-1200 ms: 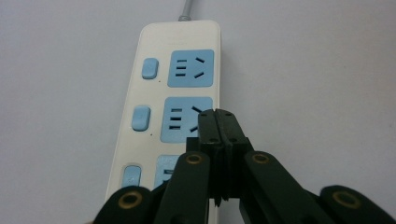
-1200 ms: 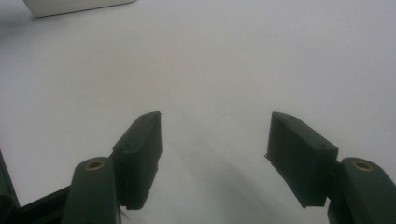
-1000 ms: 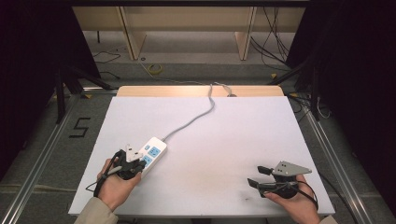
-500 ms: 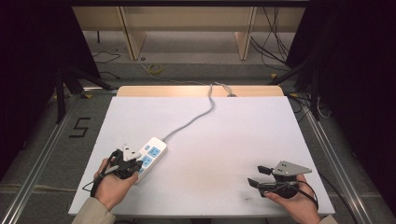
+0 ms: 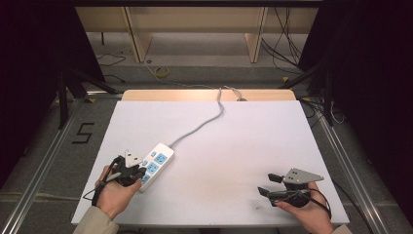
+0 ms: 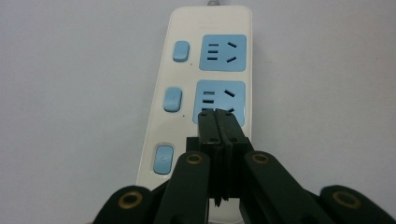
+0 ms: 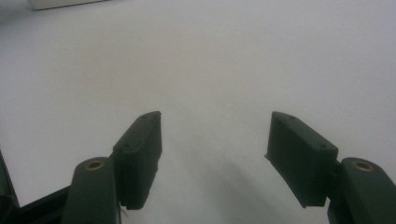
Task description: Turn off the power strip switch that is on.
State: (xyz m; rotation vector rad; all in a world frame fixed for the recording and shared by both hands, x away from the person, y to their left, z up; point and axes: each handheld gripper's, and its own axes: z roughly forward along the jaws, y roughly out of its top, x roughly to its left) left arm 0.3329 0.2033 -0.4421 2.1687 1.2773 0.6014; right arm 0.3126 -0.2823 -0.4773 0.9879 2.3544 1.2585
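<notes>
- High view sits above my side of the table, looking forward and down; my forearms come in from the bottom edge, and the floor and wooden frame beyond the far edge show at the top.
- Left gripper view rides on my left gripper, looking along its jaws from very close, almost straight down onto the power strip.
- Right gripper view rides on my right gripper, low over the tabletop, facing across bare white surface.
- Shared ground: the high view also takes in the power strip and both of my grippers, left and right.
</notes>
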